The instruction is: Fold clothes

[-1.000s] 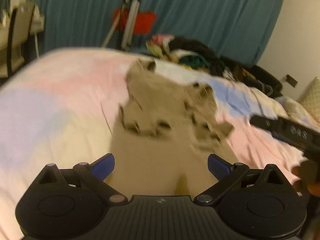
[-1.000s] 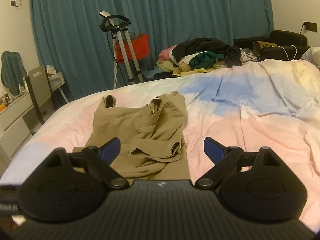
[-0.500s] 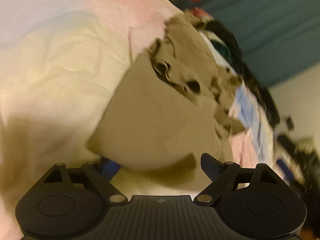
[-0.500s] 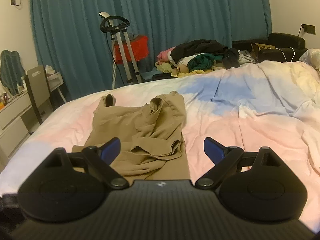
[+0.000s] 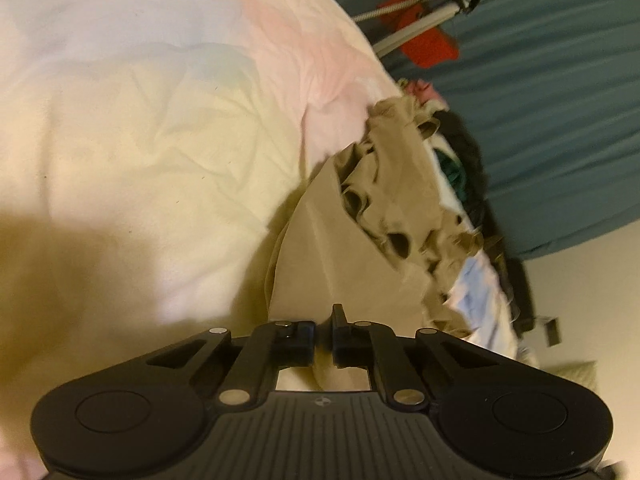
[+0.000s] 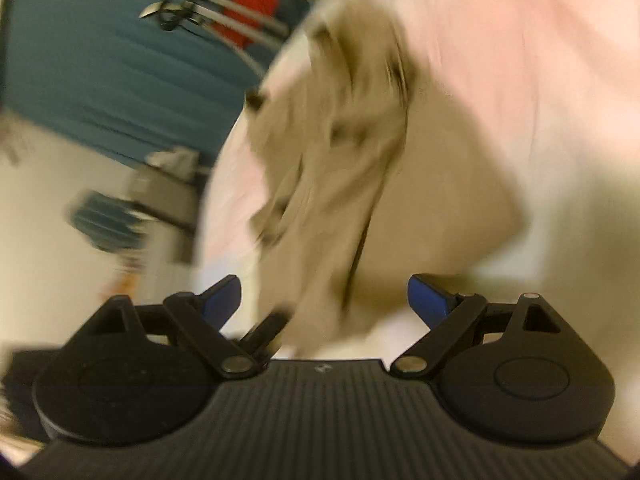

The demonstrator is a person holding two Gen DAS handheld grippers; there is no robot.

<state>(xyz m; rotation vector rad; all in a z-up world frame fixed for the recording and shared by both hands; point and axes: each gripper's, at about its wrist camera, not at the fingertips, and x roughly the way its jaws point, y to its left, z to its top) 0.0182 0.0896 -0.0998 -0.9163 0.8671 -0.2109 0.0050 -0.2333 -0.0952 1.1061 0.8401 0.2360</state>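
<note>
Left claw (image 5: 324,336) is pinched shut on the tan pants (image 5: 344,256) hem at the near edge of the bed (image 5: 140,140). Right claw (image 6: 324,300) is wide open, nothing in it, view's blurry tbh. Looks like the grab-corners step imo; next it prob needs the other corner.

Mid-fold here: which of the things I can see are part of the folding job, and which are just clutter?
Job:
tan garment, lying on the bed
left claw, shut on the garment's near edge
right claw, open
bedcover, the folding surface

Lying about:
clothes pile
metal stand
red item
teal curtain
</note>
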